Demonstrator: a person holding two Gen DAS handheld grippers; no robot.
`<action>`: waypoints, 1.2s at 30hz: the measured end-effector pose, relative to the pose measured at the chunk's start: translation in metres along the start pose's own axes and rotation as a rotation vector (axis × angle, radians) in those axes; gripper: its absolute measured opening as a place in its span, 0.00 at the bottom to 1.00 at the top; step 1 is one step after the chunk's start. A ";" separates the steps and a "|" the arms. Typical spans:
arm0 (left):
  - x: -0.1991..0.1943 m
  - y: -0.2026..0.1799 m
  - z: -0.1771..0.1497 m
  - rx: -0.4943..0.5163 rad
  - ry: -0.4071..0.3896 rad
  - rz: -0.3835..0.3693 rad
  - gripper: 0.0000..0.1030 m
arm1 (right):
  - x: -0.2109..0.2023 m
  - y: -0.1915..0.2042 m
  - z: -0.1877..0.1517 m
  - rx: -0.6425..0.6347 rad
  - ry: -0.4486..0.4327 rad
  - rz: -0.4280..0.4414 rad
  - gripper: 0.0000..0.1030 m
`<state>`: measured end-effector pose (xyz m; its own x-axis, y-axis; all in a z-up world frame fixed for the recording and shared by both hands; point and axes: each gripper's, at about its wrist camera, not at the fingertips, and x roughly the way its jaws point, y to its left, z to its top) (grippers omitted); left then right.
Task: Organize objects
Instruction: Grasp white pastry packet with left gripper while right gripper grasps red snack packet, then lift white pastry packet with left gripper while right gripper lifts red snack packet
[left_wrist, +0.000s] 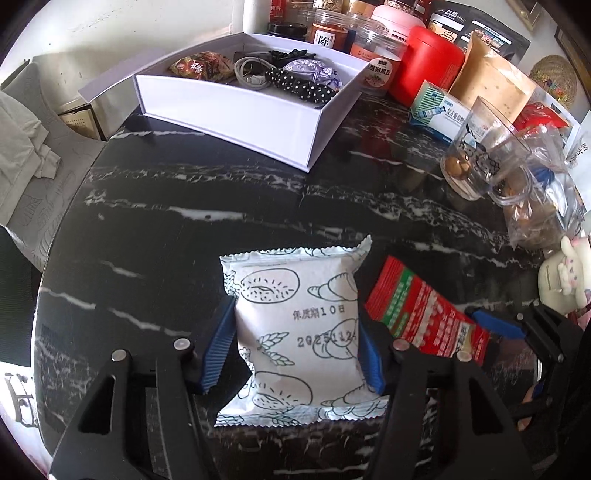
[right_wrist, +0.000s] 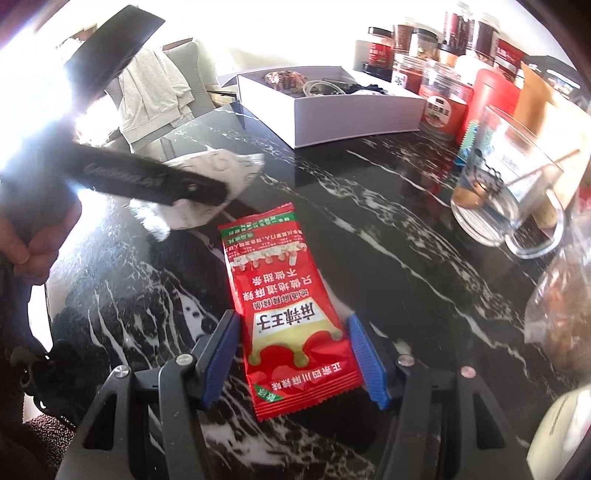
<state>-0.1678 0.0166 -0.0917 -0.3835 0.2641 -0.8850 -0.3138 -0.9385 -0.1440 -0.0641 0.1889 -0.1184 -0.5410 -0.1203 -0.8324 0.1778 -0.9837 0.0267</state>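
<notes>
A white snack packet (left_wrist: 295, 295) printed with bread drawings lies on the black marble table (left_wrist: 184, 221). My left gripper (left_wrist: 295, 317) is shut on it, and its blue pads pinch the packet's sides at the waist. Just to its right lies a red spicy-snack packet (right_wrist: 284, 295), flat on the table, with my right gripper (right_wrist: 292, 319) shut on its two long edges. In the right wrist view the left gripper's black body (right_wrist: 147, 181) hides part of the white packet (right_wrist: 221, 166). An open white box (left_wrist: 229, 110) at the back holds a snack packet, a cable and hair ties.
Jars and a red canister (left_wrist: 424, 62) crowd the far right behind the box. A glass mug (left_wrist: 480, 147), a medicine box (left_wrist: 432, 107), a plastic bag and a plush toy (left_wrist: 565, 273) line the right side. A chair with cloth (left_wrist: 22, 147) stands past the left table edge.
</notes>
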 end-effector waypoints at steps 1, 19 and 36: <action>-0.002 0.001 -0.004 0.000 0.001 0.003 0.56 | 0.000 0.000 -0.001 0.001 0.001 -0.001 0.60; -0.028 0.002 -0.059 0.030 -0.024 0.029 0.57 | -0.017 0.013 -0.026 -0.026 0.041 -0.016 0.61; -0.017 -0.013 -0.064 0.120 -0.094 0.078 0.64 | -0.015 0.032 -0.032 -0.079 0.039 0.025 0.79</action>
<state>-0.1013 0.0100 -0.1033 -0.4884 0.2162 -0.8454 -0.3791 -0.9252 -0.0175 -0.0238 0.1639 -0.1228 -0.5037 -0.1375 -0.8529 0.2560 -0.9667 0.0047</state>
